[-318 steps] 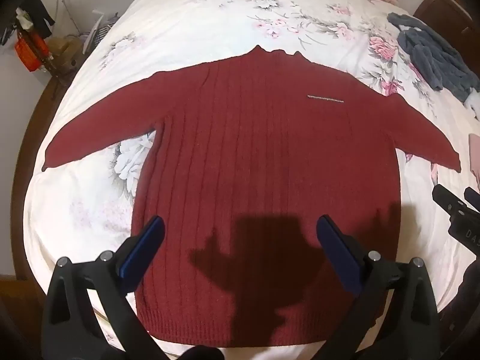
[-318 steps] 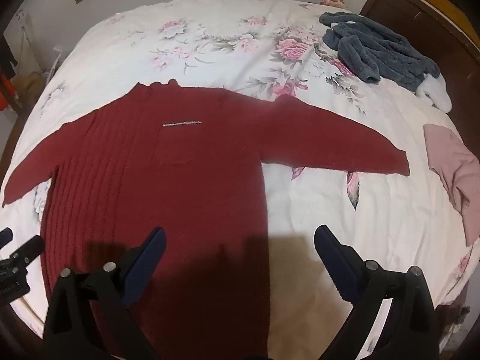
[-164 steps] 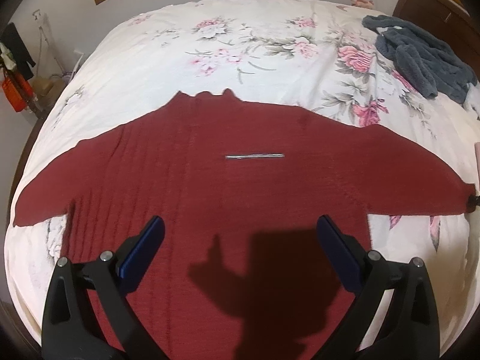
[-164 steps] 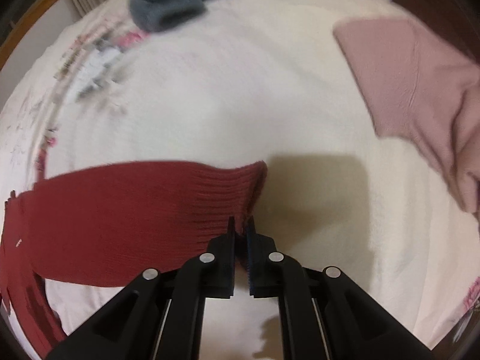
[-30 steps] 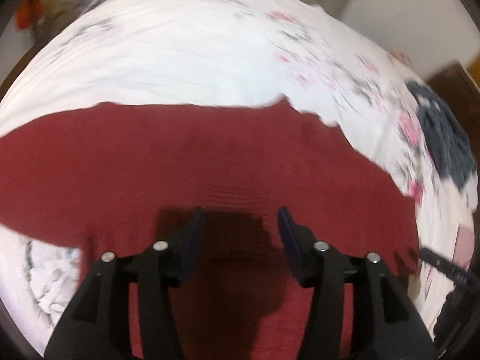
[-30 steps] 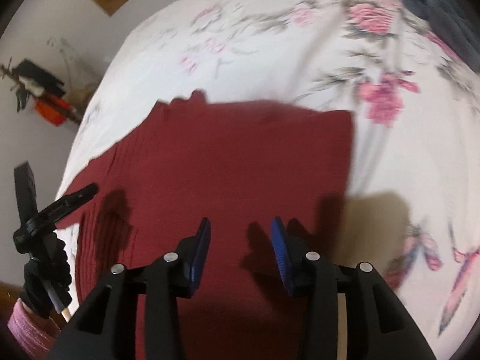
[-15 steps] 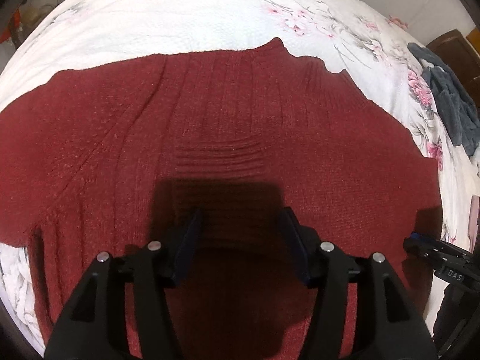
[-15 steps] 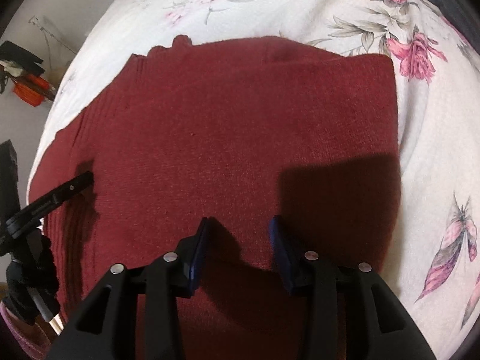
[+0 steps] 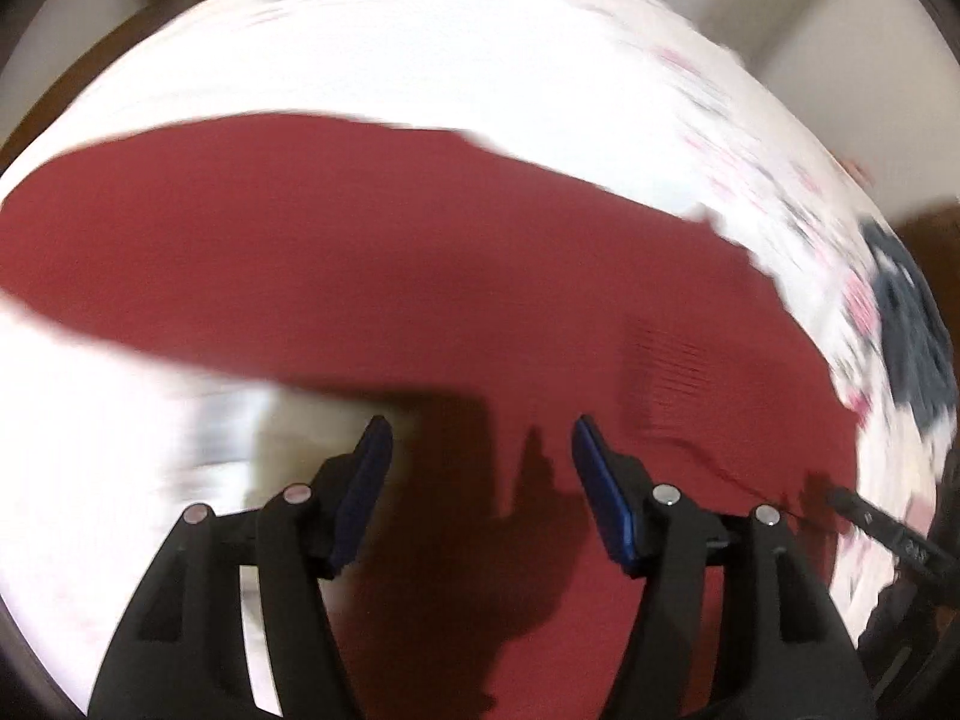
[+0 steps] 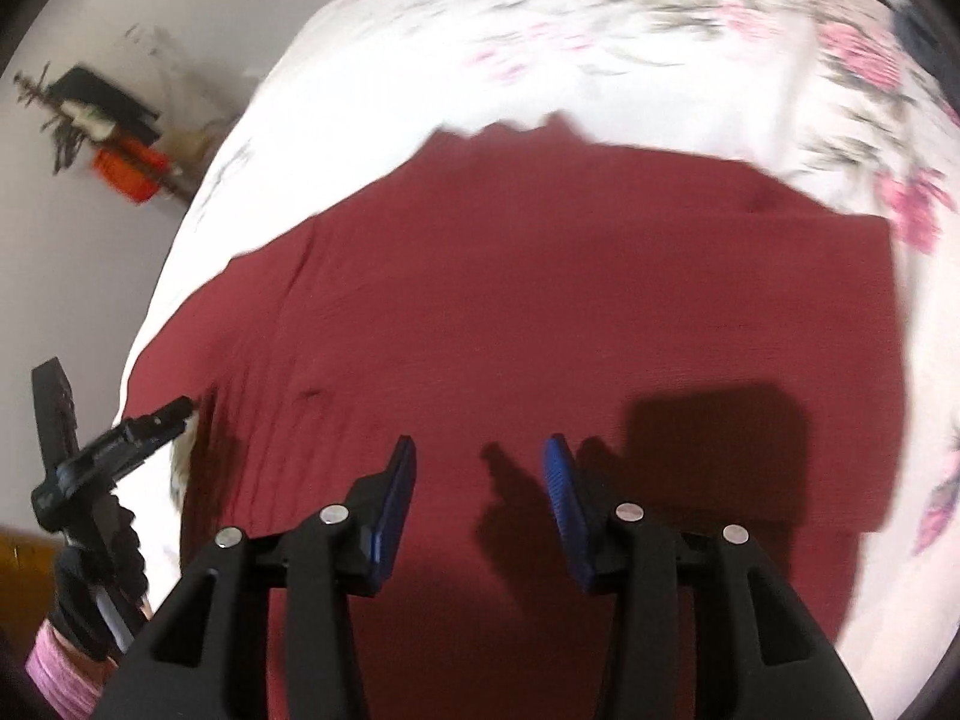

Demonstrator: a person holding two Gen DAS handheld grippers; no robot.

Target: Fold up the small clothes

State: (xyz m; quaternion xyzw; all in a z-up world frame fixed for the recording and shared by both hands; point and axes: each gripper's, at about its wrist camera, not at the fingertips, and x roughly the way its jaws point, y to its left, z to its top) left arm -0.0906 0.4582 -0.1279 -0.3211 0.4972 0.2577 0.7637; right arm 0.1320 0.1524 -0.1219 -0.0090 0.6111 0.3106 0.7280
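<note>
Gloved hand (image 10: 90, 588) only in right view

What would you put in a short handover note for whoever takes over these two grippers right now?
Left gripper: open, empty, over the red sweater near its left armpit; this view is blurred.
Right gripper: open, empty, above the sweater's body.
The sweater lies flat on the floral bedspread, collar away from you.
Done: the right sleeve is folded in across the body, giving a straight right edge.
Left: the left sleeve lies spread out; fold it in, then probably fold the body.
A grey garment lies at the far right, untouched.
</note>
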